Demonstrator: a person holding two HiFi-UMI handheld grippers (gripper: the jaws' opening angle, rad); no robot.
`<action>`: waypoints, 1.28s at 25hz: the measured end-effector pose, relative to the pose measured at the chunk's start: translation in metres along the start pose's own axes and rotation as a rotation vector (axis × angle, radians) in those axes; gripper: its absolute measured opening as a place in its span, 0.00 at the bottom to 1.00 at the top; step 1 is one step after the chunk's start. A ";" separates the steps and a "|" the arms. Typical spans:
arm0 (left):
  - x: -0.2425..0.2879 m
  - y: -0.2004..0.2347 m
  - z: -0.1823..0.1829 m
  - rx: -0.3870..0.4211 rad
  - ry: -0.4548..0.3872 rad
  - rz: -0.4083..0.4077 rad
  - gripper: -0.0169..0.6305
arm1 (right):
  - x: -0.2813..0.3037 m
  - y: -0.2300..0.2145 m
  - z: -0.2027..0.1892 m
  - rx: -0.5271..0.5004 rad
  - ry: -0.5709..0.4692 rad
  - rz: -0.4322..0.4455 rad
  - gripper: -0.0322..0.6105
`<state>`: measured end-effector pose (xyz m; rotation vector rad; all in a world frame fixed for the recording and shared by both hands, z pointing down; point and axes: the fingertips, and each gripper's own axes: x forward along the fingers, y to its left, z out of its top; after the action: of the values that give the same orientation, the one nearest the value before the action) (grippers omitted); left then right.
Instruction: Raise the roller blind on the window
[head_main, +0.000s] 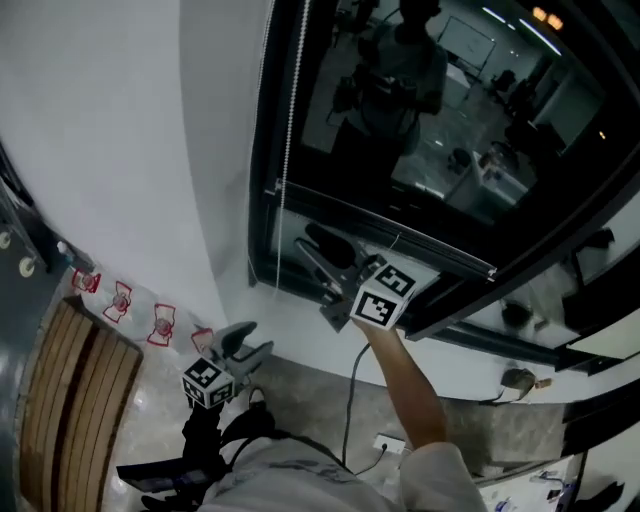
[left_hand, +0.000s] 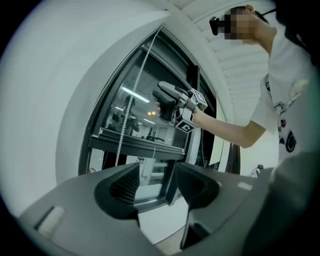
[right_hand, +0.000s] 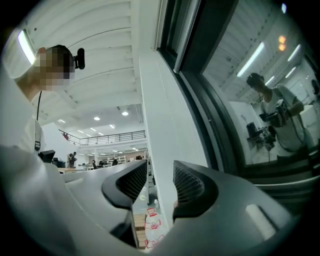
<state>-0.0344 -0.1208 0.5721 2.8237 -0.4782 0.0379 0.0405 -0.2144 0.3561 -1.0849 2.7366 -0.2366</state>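
Both jaws off bead chain (head_main: 290, 110)

The right arm (head_main: 408, 388) reaches out far and up, its forearm bare below a white sleeve (head_main: 440, 470). It carries the right gripper (head_main: 312, 250) well ahead of the body. That gripper points roughly level, and its jaws stand apart with nothing between them. The left gripper (head_main: 248, 345) is held lower and nearer, to the left of the right arm, and also points about level. Its jaws are parted too, with nothing between the ribbed pads (left_hand: 125, 186). The two grippers are well apart from each other.
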 end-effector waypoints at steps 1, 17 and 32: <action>0.000 -0.012 -0.005 -0.001 0.009 -0.007 0.34 | -0.015 0.002 -0.007 0.012 -0.006 -0.029 0.28; -0.030 -0.197 -0.064 -0.018 0.030 -0.083 0.02 | -0.280 0.113 -0.145 0.127 0.008 -0.560 0.05; -0.093 -0.233 -0.035 0.070 -0.050 -0.045 0.02 | -0.286 0.227 -0.159 0.088 -0.019 -0.742 0.05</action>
<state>-0.0452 0.1302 0.5370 2.9087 -0.4324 -0.0258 0.0581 0.1591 0.4942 -2.0048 2.1565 -0.4314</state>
